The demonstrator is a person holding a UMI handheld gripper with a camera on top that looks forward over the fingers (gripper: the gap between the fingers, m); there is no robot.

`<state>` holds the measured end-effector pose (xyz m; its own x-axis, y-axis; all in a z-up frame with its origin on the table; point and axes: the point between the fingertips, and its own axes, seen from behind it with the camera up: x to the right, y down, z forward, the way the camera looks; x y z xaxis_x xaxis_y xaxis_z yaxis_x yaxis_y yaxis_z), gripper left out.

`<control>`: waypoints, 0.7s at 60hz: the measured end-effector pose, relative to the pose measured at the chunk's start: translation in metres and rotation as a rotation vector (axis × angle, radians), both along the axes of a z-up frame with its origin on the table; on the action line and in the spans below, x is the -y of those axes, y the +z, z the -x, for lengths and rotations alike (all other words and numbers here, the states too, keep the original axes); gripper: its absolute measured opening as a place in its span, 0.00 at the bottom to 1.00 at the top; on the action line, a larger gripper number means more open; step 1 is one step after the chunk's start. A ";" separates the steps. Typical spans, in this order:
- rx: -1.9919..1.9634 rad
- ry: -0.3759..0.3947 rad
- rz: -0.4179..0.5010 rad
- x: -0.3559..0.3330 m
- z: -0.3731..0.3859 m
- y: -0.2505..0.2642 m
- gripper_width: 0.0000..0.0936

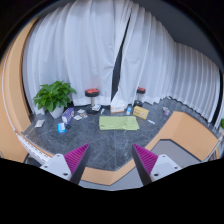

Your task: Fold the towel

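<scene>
Gripper (111, 160) held open, magenta pads (77, 156) well apart with nothing between them, raised above the near rim of the dark table (105, 145). Towel (119, 123), pale green, lying flat on the table well beyond the fingers, near the far side, seemingly spread out and not yet folded.

Judged as the approach step. Best done by coming down low toward one near corner or edge of the towel, keeping the fingers open until one slides under the cloth and the other sits above it. Worth pinching only a single layer, then lifting just enough to carry that edge across to the opposite edge, lining up corners before letting go. Care needed near the neighbours: a tan block (142, 113) just beside the towel, small items (66, 120) toward the potted plant (54, 97), two dark canisters with red bands (93, 98) behind.

No brand, label or writing legible anywhere; markings on the small items too small to tell. White curtains (100, 50) behind the table, plain.
</scene>
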<state>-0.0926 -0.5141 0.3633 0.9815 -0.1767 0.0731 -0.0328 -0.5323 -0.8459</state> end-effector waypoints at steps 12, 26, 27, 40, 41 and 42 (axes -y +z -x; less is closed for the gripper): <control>-0.022 0.004 0.042 -0.011 0.001 -0.027 0.91; -0.047 0.021 0.111 -0.069 0.004 -0.102 0.91; -0.048 0.025 0.115 -0.077 0.004 -0.109 0.90; -0.071 0.081 0.153 -0.219 0.015 -0.196 0.90; -0.074 0.083 0.153 -0.233 0.016 -0.202 0.90; -0.077 0.084 0.152 -0.247 0.016 -0.208 0.90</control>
